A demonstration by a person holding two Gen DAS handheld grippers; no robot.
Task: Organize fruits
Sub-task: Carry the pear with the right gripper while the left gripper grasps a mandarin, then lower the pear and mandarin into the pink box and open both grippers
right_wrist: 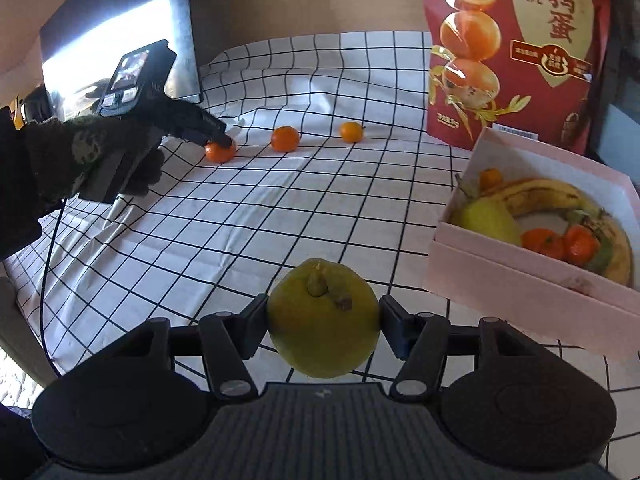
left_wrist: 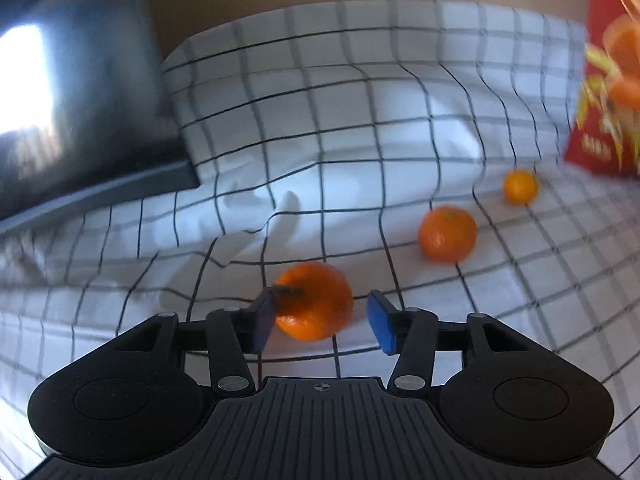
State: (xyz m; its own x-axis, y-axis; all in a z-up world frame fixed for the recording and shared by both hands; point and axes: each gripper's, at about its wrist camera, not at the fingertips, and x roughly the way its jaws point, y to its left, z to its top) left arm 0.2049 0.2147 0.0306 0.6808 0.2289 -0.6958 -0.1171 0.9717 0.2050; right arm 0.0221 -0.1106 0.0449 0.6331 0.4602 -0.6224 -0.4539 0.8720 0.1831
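Your left gripper (left_wrist: 322,322) has its jaws spread wide around a mandarin (left_wrist: 314,300) sitting on the checked cloth (left_wrist: 280,120). The fruit leans against the left pad while the right pad stands clear of it, so nothing is actually gripped there. Further out past the right jaw there's a second mandarin (left_wrist: 447,233), and beyond that a smaller orange fruit (left_wrist: 519,186), all three strung out in a loose row heading toward the red snack bag (left_wrist: 592,136) at the far right. From the other side you can see your gloved left hand (right_wrist: 92,152) wrapped around that gripper's handle, tips down on the same mandarin. Your right gripper (right_wrist: 323,326) is a different story: jaws about half open and clamped on both sides of a yellow-green pear-like fruit (right_wrist: 323,320), stem end facing up, held up off the cloth. Off past the right jaw sits the pink box (right_wrist: 520,292), which already has a banana (right_wrist: 560,196), a yellow-green fruit (right_wrist: 488,220) and a few small mandarins (right_wrist: 560,242) inside. The red bag stands just behind that box.
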